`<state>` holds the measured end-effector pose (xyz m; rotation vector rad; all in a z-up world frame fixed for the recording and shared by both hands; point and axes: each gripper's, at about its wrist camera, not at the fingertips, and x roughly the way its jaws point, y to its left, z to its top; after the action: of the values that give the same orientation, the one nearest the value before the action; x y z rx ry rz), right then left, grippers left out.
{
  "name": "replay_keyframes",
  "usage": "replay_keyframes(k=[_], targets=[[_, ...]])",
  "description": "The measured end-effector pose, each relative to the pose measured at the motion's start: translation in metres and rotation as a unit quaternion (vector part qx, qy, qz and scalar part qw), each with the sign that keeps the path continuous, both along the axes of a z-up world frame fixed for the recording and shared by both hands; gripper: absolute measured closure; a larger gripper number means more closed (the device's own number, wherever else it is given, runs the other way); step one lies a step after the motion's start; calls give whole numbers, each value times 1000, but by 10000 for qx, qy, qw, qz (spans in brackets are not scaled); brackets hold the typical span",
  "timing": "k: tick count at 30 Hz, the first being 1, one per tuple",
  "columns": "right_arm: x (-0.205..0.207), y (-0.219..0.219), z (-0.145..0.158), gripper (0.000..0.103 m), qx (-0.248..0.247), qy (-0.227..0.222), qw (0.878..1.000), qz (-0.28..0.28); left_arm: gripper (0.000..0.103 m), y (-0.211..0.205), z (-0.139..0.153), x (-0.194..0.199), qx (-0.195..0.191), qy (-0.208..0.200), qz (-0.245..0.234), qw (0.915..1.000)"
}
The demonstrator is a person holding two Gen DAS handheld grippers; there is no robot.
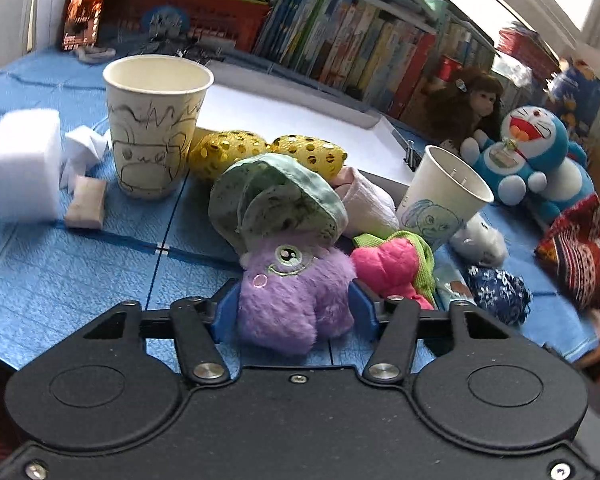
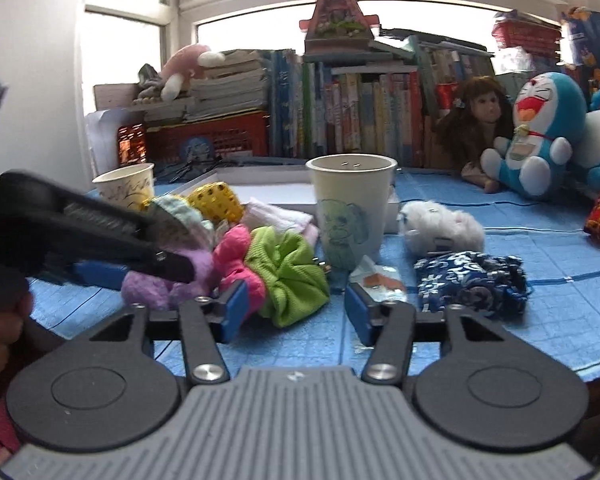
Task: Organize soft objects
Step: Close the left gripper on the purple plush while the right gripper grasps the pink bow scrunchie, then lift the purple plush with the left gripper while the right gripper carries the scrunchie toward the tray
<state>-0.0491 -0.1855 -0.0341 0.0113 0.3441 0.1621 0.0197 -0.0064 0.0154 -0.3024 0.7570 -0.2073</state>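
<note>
My left gripper (image 1: 294,310) is shut on a purple plush toy (image 1: 292,296) with a green spotted hat (image 1: 276,196); both blue pads press its sides just above the blue mat (image 1: 80,280). From the right wrist view the left gripper (image 2: 168,244) comes in from the left with the purple plush (image 2: 152,284) in it. My right gripper (image 2: 296,312) is open. A green scrunchie (image 2: 288,280) lies against its left pad, with a gap to the right pad. A pink plush (image 2: 236,256) sits between the scrunchie and the purple toy.
Two drawn-on paper cups (image 1: 156,128) (image 2: 350,212) stand on the mat. Also there: yellow sequinned pieces (image 1: 268,152), a white fluffy toy (image 2: 440,228), a blue floral pouch (image 2: 472,280), white sponge blocks (image 1: 24,160), a blue cat plush (image 2: 540,140) and a doll (image 2: 480,120). Books line the back.
</note>
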Motion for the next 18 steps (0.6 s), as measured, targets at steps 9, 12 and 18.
replay_keyframes(k=[9, 12, 18], targets=[[9, 26, -4, 46, -615, -60, 9981, 58, 52, 11, -8, 13, -567, 224, 103, 9981], [14, 28, -4, 46, -651, -71, 9978, 95, 61, 15, -5, 12, -594, 240, 89, 9979], [22, 33, -4, 46, -745, -72, 9970, 202, 68, 14, 8, 1, -327, 25, -100, 9994]])
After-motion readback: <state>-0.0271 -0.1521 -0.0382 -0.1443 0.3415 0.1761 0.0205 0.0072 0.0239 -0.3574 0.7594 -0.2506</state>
